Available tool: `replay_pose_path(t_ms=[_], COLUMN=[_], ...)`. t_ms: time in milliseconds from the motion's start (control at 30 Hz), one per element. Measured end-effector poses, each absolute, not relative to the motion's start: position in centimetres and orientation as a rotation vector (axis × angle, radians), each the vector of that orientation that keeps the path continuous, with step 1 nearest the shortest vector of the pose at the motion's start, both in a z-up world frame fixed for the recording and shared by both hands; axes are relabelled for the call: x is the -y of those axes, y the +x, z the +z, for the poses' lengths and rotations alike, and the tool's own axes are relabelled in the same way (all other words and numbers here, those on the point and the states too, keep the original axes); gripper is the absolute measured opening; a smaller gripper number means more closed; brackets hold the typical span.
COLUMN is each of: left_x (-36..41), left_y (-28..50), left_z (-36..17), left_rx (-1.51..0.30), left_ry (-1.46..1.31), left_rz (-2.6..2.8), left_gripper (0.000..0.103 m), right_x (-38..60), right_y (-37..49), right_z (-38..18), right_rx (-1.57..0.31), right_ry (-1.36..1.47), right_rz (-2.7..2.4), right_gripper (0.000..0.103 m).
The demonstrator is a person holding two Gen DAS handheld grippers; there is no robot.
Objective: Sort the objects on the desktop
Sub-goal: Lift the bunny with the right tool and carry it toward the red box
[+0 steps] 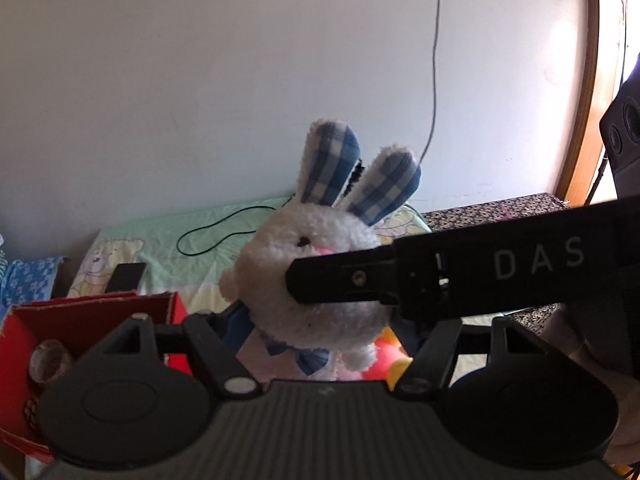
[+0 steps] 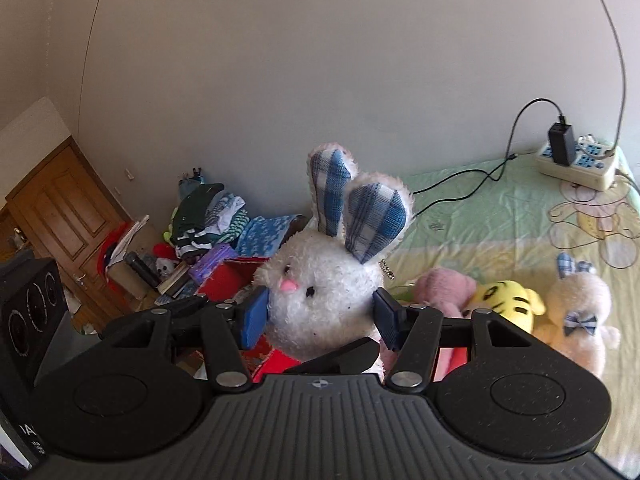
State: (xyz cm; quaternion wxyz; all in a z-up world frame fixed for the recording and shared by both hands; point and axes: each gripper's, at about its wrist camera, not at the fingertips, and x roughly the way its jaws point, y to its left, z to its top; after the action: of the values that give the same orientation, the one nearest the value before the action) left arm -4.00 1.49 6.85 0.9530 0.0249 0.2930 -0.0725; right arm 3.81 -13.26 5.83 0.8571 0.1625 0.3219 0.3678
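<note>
Two grippers bear on one white plush rabbit (image 1: pixel 316 276) with blue checked ears. Left wrist view: the rabbit is raised clear of the bed, head upright, in front of the left gripper (image 1: pixel 320 320); that gripper's fingertips are hidden behind the toy and a black finger (image 1: pixel 340 280) of the other tool crossing from the right and lying against the rabbit's face, so its hold cannot be told for certain. A red box (image 1: pixel 92 316) stands low at the left with a tape roll (image 1: pixel 48 360) inside it. Right wrist view: the right gripper (image 2: pixel 320 314) has its blue pads (image 2: pixel 256 316) pressed on either side of the rabbit's head, at a middling spread, holding it above the green bedsheet (image 2: pixel 500 216). On the sheet to the right lie a pink plush (image 2: pixel 444 288), a yellow plush (image 2: pixel 508 300) and a second rabbit (image 2: pixel 580 308); a power strip (image 2: pixel 576 160) sits far back
</note>
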Motion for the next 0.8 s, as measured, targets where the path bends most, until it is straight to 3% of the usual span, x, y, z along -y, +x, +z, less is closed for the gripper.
replay_pose_path(t_ms=[500,800], left_x=[-21.2,-27.9], left_y=[-5.3,-4.6], left_z=[6.9,5.2], left_rx=[-0.612,-0.648], left_ry=[0.013,0.003], left_rz=[-0.068,-0.071], left_gripper=[0.069,0.069], right_x=[-4.3,-10.0], right_y=[4.6,5.5], right_z=[4.9,3.5], right_rx=[-0.706,-0.733], right_ry=[0.354,0.340], right_rz=[0.846,0.829], right_gripper=[0.059,0.059])
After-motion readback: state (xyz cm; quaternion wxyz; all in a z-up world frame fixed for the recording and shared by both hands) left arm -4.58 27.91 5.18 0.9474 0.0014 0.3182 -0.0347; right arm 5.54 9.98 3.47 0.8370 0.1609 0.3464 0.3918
